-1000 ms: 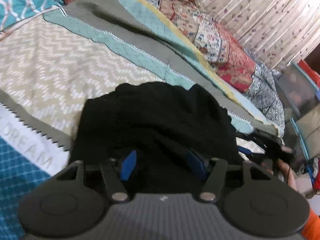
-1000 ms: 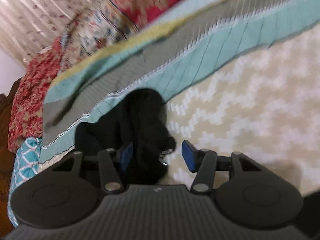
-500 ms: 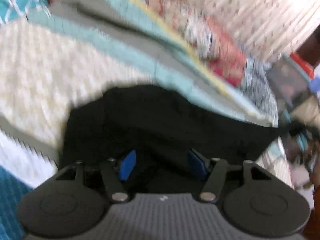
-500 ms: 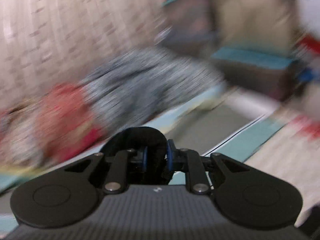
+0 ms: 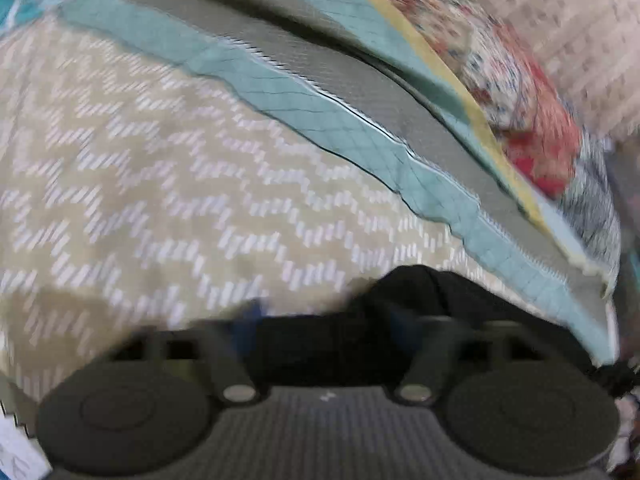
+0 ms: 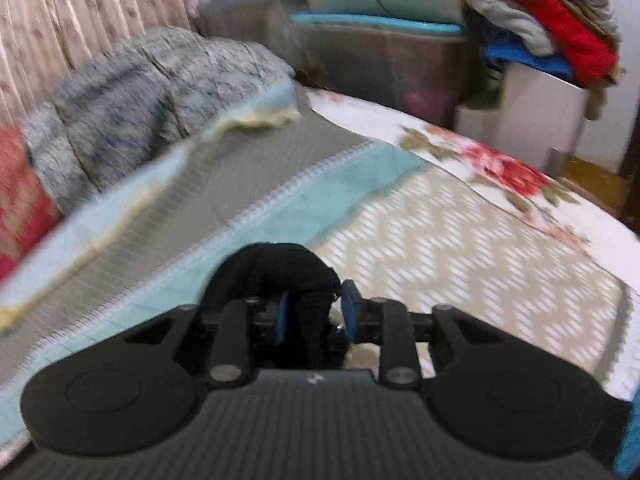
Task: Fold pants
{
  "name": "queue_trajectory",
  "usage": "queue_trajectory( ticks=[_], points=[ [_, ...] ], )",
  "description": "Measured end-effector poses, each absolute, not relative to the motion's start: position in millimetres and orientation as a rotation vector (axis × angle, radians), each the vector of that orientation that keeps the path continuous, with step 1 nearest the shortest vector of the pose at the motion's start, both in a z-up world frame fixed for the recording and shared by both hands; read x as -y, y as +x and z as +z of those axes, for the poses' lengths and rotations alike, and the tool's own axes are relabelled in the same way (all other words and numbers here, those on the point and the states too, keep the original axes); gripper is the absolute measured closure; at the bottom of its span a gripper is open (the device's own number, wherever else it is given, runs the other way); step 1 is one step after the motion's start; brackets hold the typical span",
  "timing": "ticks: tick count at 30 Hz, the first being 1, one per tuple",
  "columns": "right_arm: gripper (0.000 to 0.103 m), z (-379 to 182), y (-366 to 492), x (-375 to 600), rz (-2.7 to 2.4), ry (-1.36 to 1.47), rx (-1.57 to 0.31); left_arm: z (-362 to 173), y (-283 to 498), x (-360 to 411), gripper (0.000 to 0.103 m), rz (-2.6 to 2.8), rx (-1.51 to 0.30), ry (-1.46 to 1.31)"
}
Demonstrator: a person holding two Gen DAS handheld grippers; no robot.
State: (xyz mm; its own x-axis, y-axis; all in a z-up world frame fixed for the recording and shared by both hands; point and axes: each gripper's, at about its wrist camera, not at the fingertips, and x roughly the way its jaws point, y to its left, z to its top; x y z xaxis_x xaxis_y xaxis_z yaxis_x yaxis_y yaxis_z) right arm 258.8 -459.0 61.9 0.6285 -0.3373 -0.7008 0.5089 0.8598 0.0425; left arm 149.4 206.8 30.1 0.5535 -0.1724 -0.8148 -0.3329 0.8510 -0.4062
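The black pants (image 5: 432,300) lie bunched on the bed at the bottom of the blurred left wrist view, under and between the fingers of my left gripper (image 5: 320,328), which stands open with black cloth between its blue pads. In the right wrist view my right gripper (image 6: 314,314) is shut on a fold of the black pants (image 6: 280,268), which bulges up over its left finger. The rest of the pants is hidden below both grippers.
The bed has a beige zigzag quilt (image 5: 160,180) with teal and grey bands (image 5: 360,128). Folded patterned blankets (image 6: 140,92) line the curtain side. Storage bins (image 6: 380,60) and piled clothes (image 6: 552,28) stand past the bed's end.
My right gripper closed on the pants and swung toward the foot of the bed. The pants have slid down and right in the left wrist view, uncovering more quilt.
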Motion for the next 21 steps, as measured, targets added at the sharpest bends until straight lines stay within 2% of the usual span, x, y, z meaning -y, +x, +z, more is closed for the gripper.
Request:
queue_trajectory(
  ticks=[1, 3, 5, 8, 9, 13, 16, 18, 19, 20, 21],
  points=[
    [0.057, 62.5, 251.9, 460.6, -0.527, 0.245, -0.729, 35.5, 147.1, -198.8, 0.060, 0.089, -0.981, -0.520],
    [0.056, 63.7, 236.4, 465.8, -0.549, 0.278, -0.701, 56.9, 128.5, -179.0, 0.071, 0.034, -0.888, -0.416],
    [0.056, 65.0, 220.3, 470.0, -0.562, 0.295, -0.680, 83.3, 96.0, -153.9, 0.089, -0.024, -0.746, -0.278],
    [0.056, 68.2, 198.4, 466.5, -0.515, 0.317, -0.628, 105.3, 39.9, -101.8, 0.089, -0.168, -0.562, -0.008],
    [0.056, 70.0, 191.6, 462.1, -0.490, 0.321, -0.612, 103.2, 24.7, -85.0, 0.088, -0.250, -0.560, 0.048],
    [0.054, 72.5, 182.9, 426.9, -0.333, 0.311, -0.587, 65.8, -8.5, -42.1, 0.085, -0.455, -0.759, 0.131],
    [0.055, 76.1, 184.4, 377.2, -0.135, 0.270, -0.612, 67.0, -21.7, -50.4, 0.085, -0.409, -0.769, 0.108],
    [0.055, 80.1, 177.6, 336.1, -0.014, 0.225, -0.616, 86.9, -20.2, -73.6, 0.066, -0.357, -0.715, 0.001],
    [0.054, 80.7, 172.2, 314.1, 0.071, 0.217, -0.629, 97.6, -17.1, -87.1, 0.045, -0.308, -0.678, -0.047],
    [0.054, 79.9, 167.2, 298.2, 0.141, 0.209, -0.649, 106.7, -11.7, -104.0, 0.033, -0.249, -0.641, -0.093],
    [0.054, 76.8, 160.5, 277.2, 0.223, 0.191, -0.682, 113.2, -2.5, -122.2, 0.031, -0.189, -0.619, -0.139]
  ],
)
